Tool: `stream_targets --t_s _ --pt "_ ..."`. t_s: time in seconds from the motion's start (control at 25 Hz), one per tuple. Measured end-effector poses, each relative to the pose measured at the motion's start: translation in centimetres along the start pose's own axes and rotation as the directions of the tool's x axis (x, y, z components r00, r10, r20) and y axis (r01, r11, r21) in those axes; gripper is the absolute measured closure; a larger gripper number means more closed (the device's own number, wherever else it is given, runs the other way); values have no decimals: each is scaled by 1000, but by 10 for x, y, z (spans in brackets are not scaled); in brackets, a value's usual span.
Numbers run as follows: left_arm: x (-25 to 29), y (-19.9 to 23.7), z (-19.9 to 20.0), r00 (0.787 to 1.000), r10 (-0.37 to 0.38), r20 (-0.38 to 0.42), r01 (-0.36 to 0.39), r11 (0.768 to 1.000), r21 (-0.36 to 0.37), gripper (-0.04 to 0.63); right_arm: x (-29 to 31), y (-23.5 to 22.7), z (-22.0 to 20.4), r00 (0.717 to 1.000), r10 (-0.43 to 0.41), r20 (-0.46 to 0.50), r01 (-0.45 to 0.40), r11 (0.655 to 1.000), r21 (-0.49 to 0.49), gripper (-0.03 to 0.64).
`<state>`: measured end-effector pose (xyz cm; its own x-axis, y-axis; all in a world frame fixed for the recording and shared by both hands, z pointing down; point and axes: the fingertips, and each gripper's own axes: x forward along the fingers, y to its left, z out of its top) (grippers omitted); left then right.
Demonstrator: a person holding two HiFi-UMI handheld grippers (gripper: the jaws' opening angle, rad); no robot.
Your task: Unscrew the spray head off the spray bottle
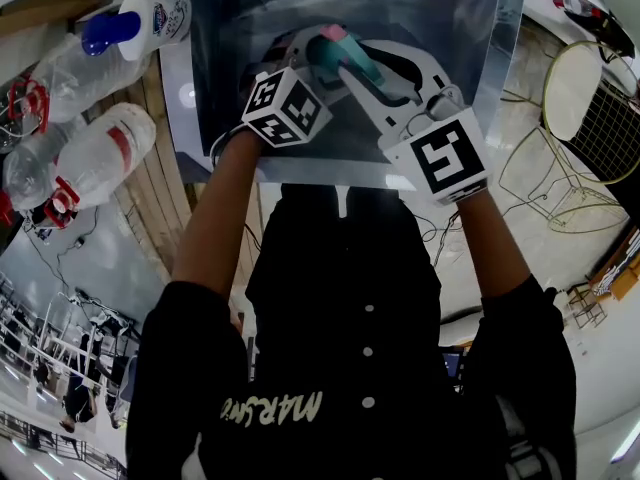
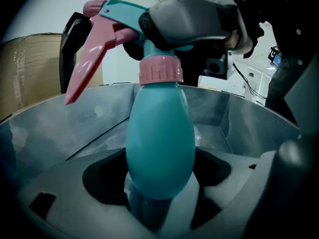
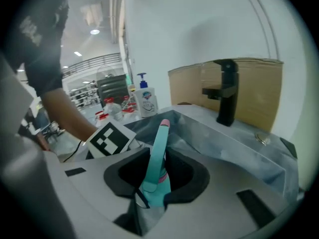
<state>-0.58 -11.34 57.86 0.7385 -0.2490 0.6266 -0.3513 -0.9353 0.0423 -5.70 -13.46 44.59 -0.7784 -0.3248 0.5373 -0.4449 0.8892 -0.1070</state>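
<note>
A teal spray bottle (image 2: 159, 143) stands upright over the steel sink (image 2: 65, 128), its lower body clamped between the pads of my left gripper (image 2: 159, 185). Above its pink collar (image 2: 160, 72) sits the teal spray head (image 2: 124, 11) with a pink trigger (image 2: 84, 68) hanging to the left. My right gripper (image 3: 154, 180) is shut on that spray head (image 3: 157, 158), whose pink nozzle tip (image 3: 164, 124) pokes out past the pads. In the head view both grippers meet at the spray head (image 1: 338, 53), the left gripper (image 1: 312, 60) from the left, the right gripper (image 1: 355, 68) from the right.
A black faucet (image 3: 225, 91) stands at the sink's back before a cardboard sheet (image 3: 249, 86). A soap dispenser with a blue pump (image 1: 140, 23) and clear bottles with red caps (image 1: 90, 158) lie on the wooden counter to the left. A wire basket (image 1: 590, 108) sits right.
</note>
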Motion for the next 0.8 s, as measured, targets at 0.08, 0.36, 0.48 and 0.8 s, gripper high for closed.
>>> stream_targets --t_s 0.08,0.36,0.48,0.8 --pt "1 -1 0 1000 -12 0 12 1000 14 190 -2 6 -3 990 140 -28 -142 981 -132 505" --pt "3 -2 2 1000 -24 -2 24 1000 18 190 -10 17 -9 898 430 -96 -435 830 -349 504" --pt "2 -2 2 1000 -25 -4 25 1000 17 190 -9 17 -9 874 476 -100 -480 811 -334 505" --pt "3 -2 1 1000 -20 -5 20 1000 12 190 -12 9 -10 927 358 -111 -374 890 -261 424"
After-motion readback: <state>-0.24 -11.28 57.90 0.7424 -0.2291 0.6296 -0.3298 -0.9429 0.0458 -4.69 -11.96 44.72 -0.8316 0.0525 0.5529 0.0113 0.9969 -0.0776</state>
